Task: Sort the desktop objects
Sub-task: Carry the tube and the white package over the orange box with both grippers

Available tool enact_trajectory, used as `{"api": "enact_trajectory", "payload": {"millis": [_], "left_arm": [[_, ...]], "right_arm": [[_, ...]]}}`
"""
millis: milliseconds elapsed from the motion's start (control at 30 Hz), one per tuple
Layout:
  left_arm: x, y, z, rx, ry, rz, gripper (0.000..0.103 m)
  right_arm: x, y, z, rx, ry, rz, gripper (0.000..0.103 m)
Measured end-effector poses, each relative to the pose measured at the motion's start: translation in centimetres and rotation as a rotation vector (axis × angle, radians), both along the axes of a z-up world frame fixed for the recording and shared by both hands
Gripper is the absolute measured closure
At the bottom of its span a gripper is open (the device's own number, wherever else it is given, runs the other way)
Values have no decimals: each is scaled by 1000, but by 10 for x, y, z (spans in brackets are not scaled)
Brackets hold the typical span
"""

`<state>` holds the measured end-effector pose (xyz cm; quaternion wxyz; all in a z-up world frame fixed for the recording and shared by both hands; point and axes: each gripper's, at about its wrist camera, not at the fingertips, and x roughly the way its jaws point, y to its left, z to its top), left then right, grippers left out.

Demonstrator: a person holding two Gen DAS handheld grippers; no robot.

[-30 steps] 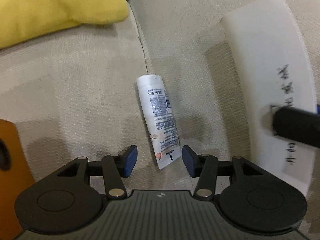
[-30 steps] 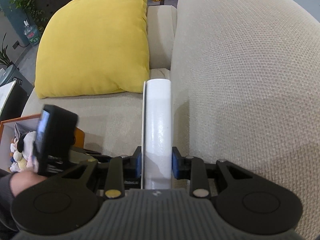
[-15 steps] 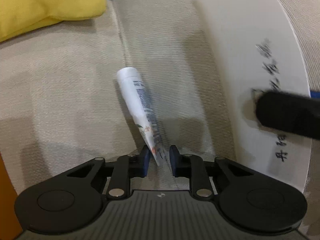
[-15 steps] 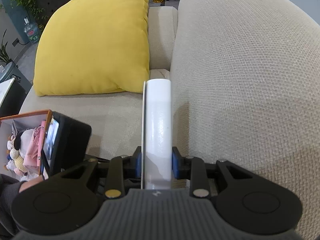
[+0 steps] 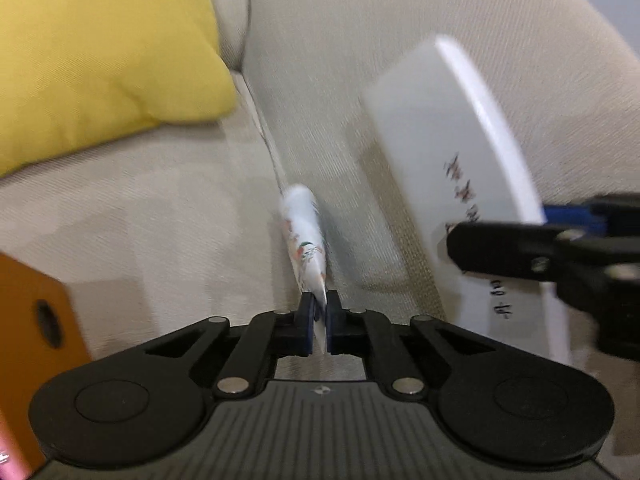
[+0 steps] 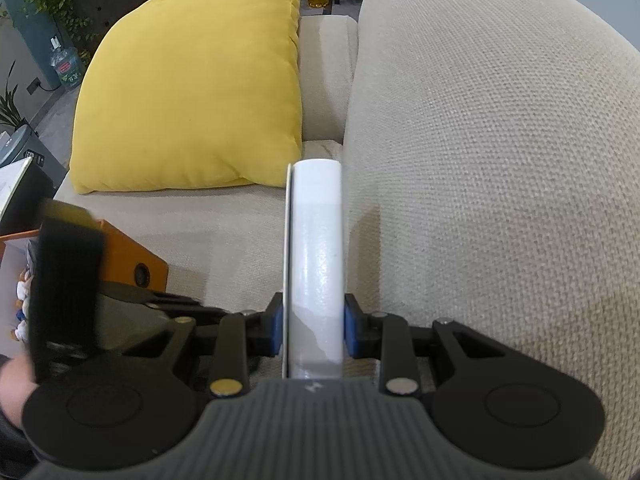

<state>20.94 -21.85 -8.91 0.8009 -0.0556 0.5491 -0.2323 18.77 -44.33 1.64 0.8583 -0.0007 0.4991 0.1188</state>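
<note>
Left tool (image 5: 318,322): blue pads pressed together on the flat crimped end of a white tube (image 5: 306,240). Tube points forward and away from the tool, cap end farthest out, over the seam between the beige sofa seat (image 5: 160,208) and the sofa backrest (image 5: 400,40). Printed label with orange and green marks visible on the tube body; text blurred, not legible.

Right tool (image 6: 314,330): pads clamped on both faces of a white box (image 6: 316,248), held edge-on and upright along the tool axis. In the left wrist view, same white box (image 5: 452,136) seen broadside at right, with handwritten black characters on its face, gripped by the right tool (image 5: 520,248) close against the backrest.

Surroundings: yellow cushion (image 6: 196,96) resting on the seat at the rear, leaning toward the armrest. Orange storage bin (image 6: 132,260) at lower left beside the seat, with a round hole in its wall; small soft items partly visible inside, not identifiable.
</note>
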Motion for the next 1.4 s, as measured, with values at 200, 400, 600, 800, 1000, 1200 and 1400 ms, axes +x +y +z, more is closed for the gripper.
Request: {"api": "enact_trajectory", "payload": {"millis": [200,400,600,800,1000,1200,1400], "left_arm": [[-23,4,43,-14,-76,7,101],[-42,24,97,-41,-137,12,101],[-75,89,136,-74,-222,52,101],[-113,158,152,-71,-264,167,101],[-132,201,130,-31,-254,273,101],[-151,244,119,-10,-227,359,101],[-177,285,126,50,-223,426,101]], "right_arm": [[-5,9,1,5,5,23,72],[-19,40,7,10,-20,104,72],[-46,67,34,49,-94,214,72],[-99,101,71,100,-151,310,72],[-123,152,67,115,-153,445,72],[-135,216,42,9,-148,730,72],[-135,281,1,-120,-73,1120,72]]}}
